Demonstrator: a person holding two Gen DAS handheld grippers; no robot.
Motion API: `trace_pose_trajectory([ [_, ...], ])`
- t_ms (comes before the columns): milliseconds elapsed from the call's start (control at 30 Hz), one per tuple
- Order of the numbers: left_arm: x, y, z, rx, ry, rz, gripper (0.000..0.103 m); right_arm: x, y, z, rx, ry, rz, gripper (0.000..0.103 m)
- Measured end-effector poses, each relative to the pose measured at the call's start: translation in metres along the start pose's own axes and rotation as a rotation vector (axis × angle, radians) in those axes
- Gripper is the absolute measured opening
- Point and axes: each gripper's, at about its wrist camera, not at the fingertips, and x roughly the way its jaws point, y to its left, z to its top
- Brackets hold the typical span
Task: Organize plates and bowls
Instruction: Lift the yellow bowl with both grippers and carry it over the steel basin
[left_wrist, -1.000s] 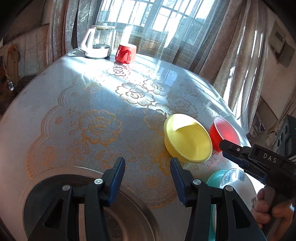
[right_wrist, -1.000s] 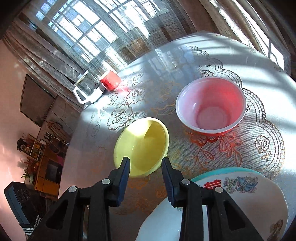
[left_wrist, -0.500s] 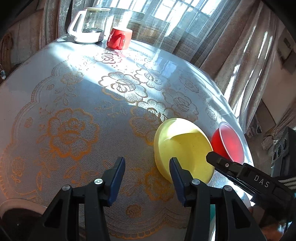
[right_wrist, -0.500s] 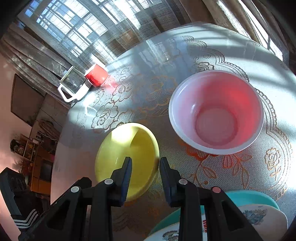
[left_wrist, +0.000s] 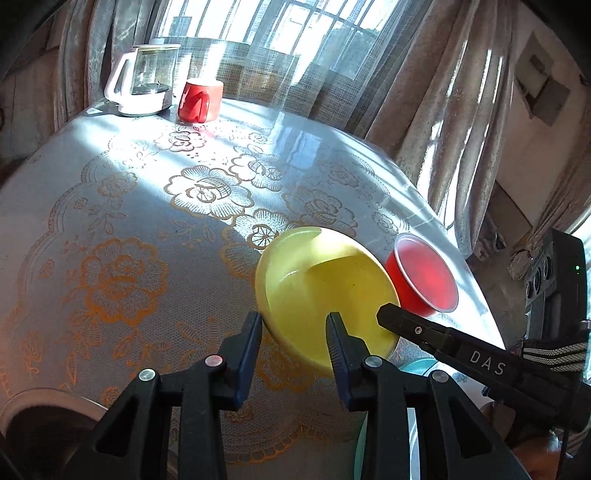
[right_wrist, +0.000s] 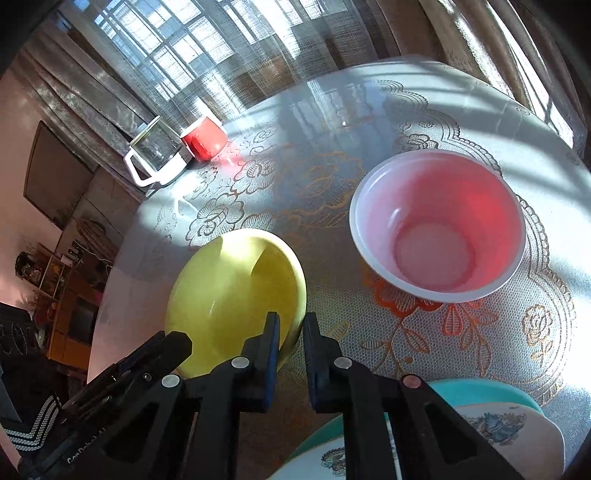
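Lace-patterned plastic sheeting, white with gold and orange flowers, covers the round tabletop (left_wrist: 155, 221), lit in bands by sun. Sheer net curtains (left_wrist: 280, 55) over a barred window fill the 12 o'clock wall of the left wrist view; heavier drapes (left_wrist: 454, 110) hang at 2 o'clock. In the right wrist view a dark screen (right_wrist: 55, 177) and a wooden shelf unit (right_wrist: 62, 295) stand at 9 o'clock.

On the tabletop, a yellow bowl (left_wrist: 325, 291) sits centre-right in the left wrist view, with a red bowl (right_wrist: 439, 225) just beside it at its 3 o'clock. A stack of plates (right_wrist: 509, 424), a patterned white one on a teal one, lies at 5 o'clock in the right wrist view. A glass kettle (left_wrist: 146, 85) and a red mug (left_wrist: 199, 99) stand side by side at the far rim, at 11 o'clock.

Right gripper (right_wrist: 290, 332): its jaws have just been closing and are now clenched on the near rim of the yellow bowl. Left gripper (left_wrist: 293, 332): its jaws have just been closing, straddling the bowl's rim at the bowl's 7 o'clock, one finger inside and one outside; pads not pressing.
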Motion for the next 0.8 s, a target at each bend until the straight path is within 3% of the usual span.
trace_pose_trajectory([
  [800, -0.112, 0.008, -0.071, 0.05, -0.149, 0.012, 0.039, -0.059, 0.044, -0.065, -0.056, -0.065, 0.154, 0.012],
])
